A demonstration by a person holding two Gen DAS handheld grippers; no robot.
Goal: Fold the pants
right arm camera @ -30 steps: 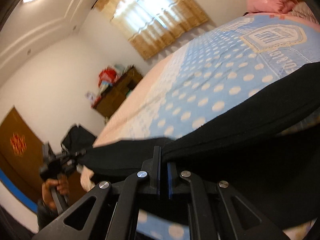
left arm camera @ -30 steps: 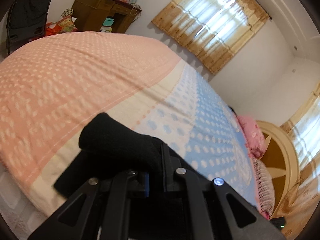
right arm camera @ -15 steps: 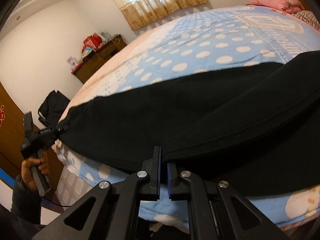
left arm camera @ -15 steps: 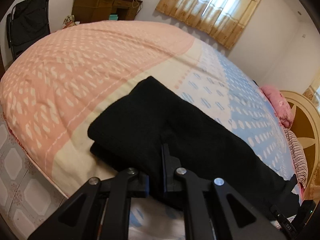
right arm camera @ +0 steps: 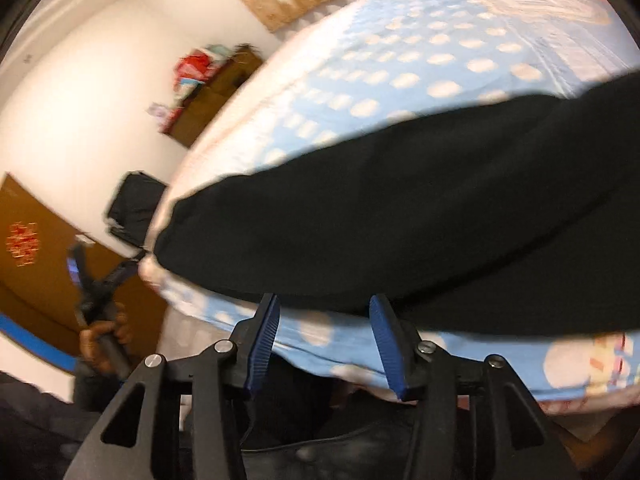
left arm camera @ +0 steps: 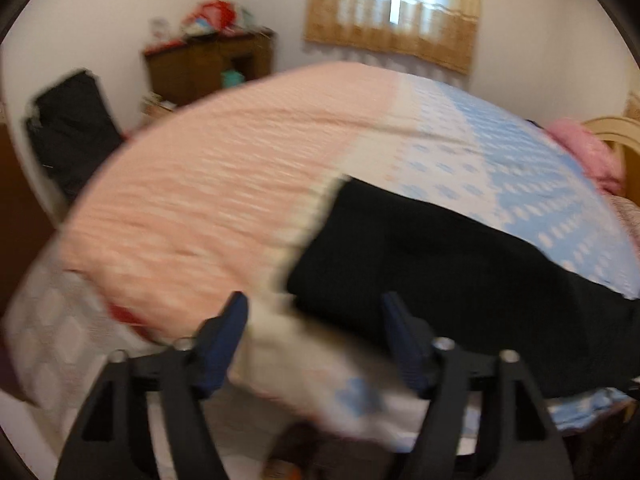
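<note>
Above black pants [right arm camera: 400,216], tongs [right arm camera: 324,312] opening.

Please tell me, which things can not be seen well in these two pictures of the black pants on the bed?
- Black pants: left wrist view, far end cut off by the right edge.
- Pants' underside and fold layers: right wrist view, hidden by the top layer.
- Cabinet clutter: motion blur.
- Left gripper: right wrist view, small and blurred; fingers unreadable.

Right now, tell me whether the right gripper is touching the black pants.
Apart. In the right wrist view the right gripper has its jaws opening, and the black pants lie on the bedspread just beyond the fingertips, with nothing between the pads.
</note>
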